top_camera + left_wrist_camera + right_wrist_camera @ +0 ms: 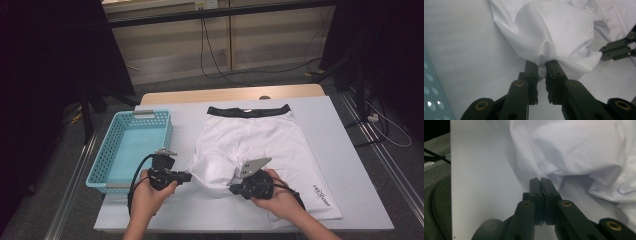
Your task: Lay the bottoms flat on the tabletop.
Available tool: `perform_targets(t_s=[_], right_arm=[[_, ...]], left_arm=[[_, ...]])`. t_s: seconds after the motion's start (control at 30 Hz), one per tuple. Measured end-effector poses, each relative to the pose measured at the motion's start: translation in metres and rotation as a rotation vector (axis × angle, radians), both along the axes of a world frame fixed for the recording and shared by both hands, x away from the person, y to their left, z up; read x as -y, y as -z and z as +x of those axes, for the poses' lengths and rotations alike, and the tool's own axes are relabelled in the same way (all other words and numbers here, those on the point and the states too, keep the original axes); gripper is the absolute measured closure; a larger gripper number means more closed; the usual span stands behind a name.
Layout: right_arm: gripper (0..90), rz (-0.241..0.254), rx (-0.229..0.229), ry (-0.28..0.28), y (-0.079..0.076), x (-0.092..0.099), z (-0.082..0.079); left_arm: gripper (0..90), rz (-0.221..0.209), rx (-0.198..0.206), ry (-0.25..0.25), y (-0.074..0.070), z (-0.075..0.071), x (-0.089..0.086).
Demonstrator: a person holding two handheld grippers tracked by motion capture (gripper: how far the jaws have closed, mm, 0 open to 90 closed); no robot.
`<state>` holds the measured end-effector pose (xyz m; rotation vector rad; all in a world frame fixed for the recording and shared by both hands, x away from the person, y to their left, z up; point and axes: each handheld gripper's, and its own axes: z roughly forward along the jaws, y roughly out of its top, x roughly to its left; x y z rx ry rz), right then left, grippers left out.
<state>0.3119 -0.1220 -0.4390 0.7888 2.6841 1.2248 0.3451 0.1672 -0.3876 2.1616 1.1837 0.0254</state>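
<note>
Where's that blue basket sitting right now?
In the high view the blue basket stands on the left side of the table, just left of the white shorts and right beside the left gripper.

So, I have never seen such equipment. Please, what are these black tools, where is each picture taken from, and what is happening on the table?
A person holds two hand-held grippers, black two-jaw clamps. One camera looks down from above; one more rides on each gripper, looking along its jaws. On the white table lie white shorts with a black waistband, beside a light blue plastic basket. The left gripper pinches a bunched corner of the shorts' hem. The right gripper is shut on the fabric edge nearby. That corner is lifted off the table.
</note>
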Motion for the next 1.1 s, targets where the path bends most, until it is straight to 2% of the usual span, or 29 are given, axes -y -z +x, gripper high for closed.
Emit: perform_targets(t_s=[0.13,0.2,0.37,0.47,0.6,0.73,0.87,1.1], right_arm=[[89.3,0.025,0.001,0.033,-0.001,0.006,0.007],[89.7,0.025,-0.012,0.012,-0.001,0.005,0.007],[90.0,0.035,-0.01,-0.027,-0.006,-0.005,0.0],[90.0,0.049,-0.01,-0.046,-0.009,-0.01,-0.002],[90.0,0.057,-0.012,-0.08,-0.013,-0.016,-0.006],[90.0,0.072,-0.034,-0.1,-0.014,-0.018,-0.008],[90.0,0.083,-0.032,-0.109,-0.016,-0.018,-0.012],[90.0,0.062,-0.062,-0.167,-0.017,-0.021,-0.02]], left_arm=[[79.7,-0.003,-0.008,-0.005,-0.001,-0.001,-0.004],[80.4,0.0,-0.005,-0.001,-0.004,-0.002,-0.004],[81.7,-0.017,-0.006,0.006,-0.01,-0.008,-0.005],[82.4,-0.008,-0.007,0.0,-0.011,-0.011,-0.01],[83.9,-0.018,-0.016,-0.012,-0.011,-0.011,-0.014],[84.1,-0.021,-0.015,-0.012,-0.016,-0.011,-0.018],[84.1,-0.031,-0.009,-0.029,-0.023,-0.011,-0.023],[83.2,-0.017,-0.007,-0.022,-0.024,-0.007,-0.02]])
